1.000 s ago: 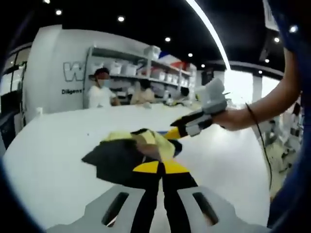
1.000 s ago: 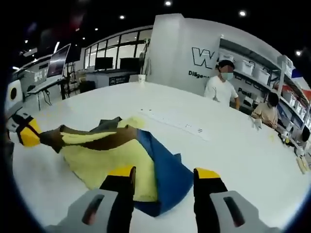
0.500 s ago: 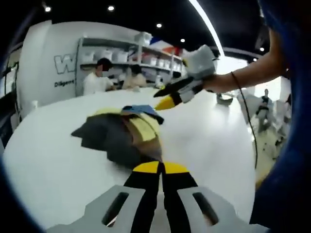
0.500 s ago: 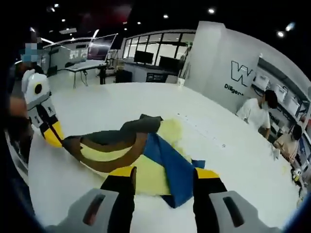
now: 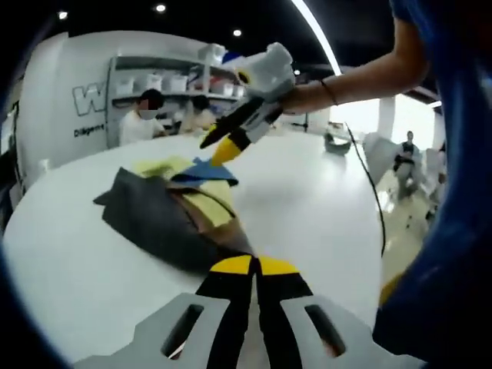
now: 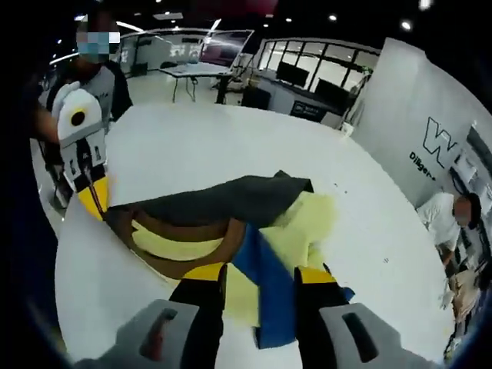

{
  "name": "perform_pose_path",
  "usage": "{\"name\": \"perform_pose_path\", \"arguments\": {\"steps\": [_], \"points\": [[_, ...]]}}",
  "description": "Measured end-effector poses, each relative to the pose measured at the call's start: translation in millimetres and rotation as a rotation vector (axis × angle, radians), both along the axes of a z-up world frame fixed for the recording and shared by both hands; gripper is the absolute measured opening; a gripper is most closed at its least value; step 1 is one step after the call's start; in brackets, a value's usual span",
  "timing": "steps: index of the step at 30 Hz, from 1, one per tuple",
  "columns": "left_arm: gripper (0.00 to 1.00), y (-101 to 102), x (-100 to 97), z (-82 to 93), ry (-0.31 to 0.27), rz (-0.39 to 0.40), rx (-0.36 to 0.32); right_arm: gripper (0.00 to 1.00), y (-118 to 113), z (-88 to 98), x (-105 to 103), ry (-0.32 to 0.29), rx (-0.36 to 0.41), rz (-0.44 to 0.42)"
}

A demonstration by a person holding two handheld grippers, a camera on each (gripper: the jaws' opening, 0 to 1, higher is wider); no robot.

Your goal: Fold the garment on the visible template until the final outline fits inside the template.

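Along the back wall in your left gripper view stood shelves (image 5: pixel 165 73) lined with pale storage bins (image 5: pixel 134 83), too small and blurred for you to read their contents. That view also gave you the seated people (image 5: pixel 146 119) beneath the shelves, while your right gripper view took in glass-fronted offices (image 6: pixel 307 77) and a person in a dark top (image 6: pixel 104 84) standing at the table's edge. The garment (image 5: pixel 165 211), a crumpled heap of dark grey, yellow, brown and blue, lay on the white table (image 5: pixel 307 207). Your left gripper (image 5: pixel 254 265) had its jaws pressed together on a corner of the dark fabric. Your right gripper (image 6: pixel 260 270) kept its jaws parted, straddling the blue and yellow cloth, and you could not tell whether they touched it.
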State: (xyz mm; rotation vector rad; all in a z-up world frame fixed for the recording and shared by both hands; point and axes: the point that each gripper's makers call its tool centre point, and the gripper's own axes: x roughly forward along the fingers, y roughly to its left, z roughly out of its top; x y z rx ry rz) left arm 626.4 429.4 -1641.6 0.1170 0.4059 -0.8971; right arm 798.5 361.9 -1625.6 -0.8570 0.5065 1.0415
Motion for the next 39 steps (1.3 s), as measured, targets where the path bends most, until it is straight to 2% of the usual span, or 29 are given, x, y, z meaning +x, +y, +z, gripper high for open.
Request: {"name": "perform_pose_path", "arguments": {"steps": [3,6,7,9,12,13,15,16,17,20,22,23,25,27,29,30,33,36,39], "points": [[0.02,1.0,1.2,1.9,0.004,0.011,-0.014,0.19,1.1,-4.6,9.5,-0.124,-0.085,0.021],[0.02,2.4,1.9,2.8,0.002,0.016,-0.018,0.26,2.6,-10.3,14.1,-0.168,-0.076,0.014],[0.02,3.7,2.7,3.5,0.006,0.023,-0.027,0.26,5.9,-13.9,12.4,-0.203,-0.064,0.004],[0.02,4.6,3.3,4.5,0.006,0.029,-0.033,0.22,6.8,-18.9,9.1,-0.22,-0.072,-0.01],[0.02,4.9,3.8,5.4,0.011,0.037,-0.048,0.17,1.8,-25.0,16.5,-0.315,-0.136,-0.005],[0.02,4.9,3.6,5.0,0.013,0.039,-0.05,0.18,1.8,-24.6,17.2,-0.344,-0.139,-0.022],[0.02,4.9,3.2,4.7,0.012,0.039,-0.048,0.18,3.6,-21.6,16.8,-0.353,-0.126,-0.038],[0.02,4.9,2.7,4.8,0.013,0.04,-0.05,0.18,2.0,-13.8,20.9,-0.39,-0.131,-0.058],[0.02,5.3,2.4,4.9,0.014,0.042,-0.052,0.17,1.5,-11.9,22.5,-0.402,-0.137,-0.059],[0.02,7.2,2.5,5.2,0.016,0.052,-0.056,0.1,0.7,-9.8,23.9,-0.414,-0.163,-0.03],[0.02,9.1,2.9,5.6,0.019,0.062,-0.065,0.08,2.6,-14.1,19.7,-0.394,-0.172,0.01],[0.02,9.7,2.9,5.5,0.019,0.065,-0.066,0.06,1.0,-17.5,16.7,-0.391,-0.202,0.029],[0.02,11.7,2.9,4.6,0.019,0.074,-0.067,0.0,-1.1,-16.9,15.5,-0.39,-0.184,0.025],[0.02,13.3,2.7,4.1,0.024,0.082,-0.072,0.06,-2.0,-16.9,13.2,-0.38,-0.178,0.019],[0.02,15.3,2.6,4.0,0.026,0.09,-0.076,0.25,-0.7,-17.5,6.5,-0.372,-0.173,0.029],[0.02,16.2,2.6,3.9,0.027,0.094,-0.078,0.3,0.2,-18.3,3.2,-0.37,-0.171,0.035],[0.02,19.3,3.2,2.3,0.031,0.104,-0.083,0.24,0.8,-20.5,-3.9,-0.387,-0.185,0.048],[0.02,20.1,3.4,1.8,0.03,0.106,-0.082,0.25,1.2,-21.2,-3.6,-0.411,-0.18,0.046],[0.02,21.7,3.6,1.7,0.032,0.113,-0.087,0.24,3.1,-22.7,0.9,-0.433,-0.167,0.008]]}}
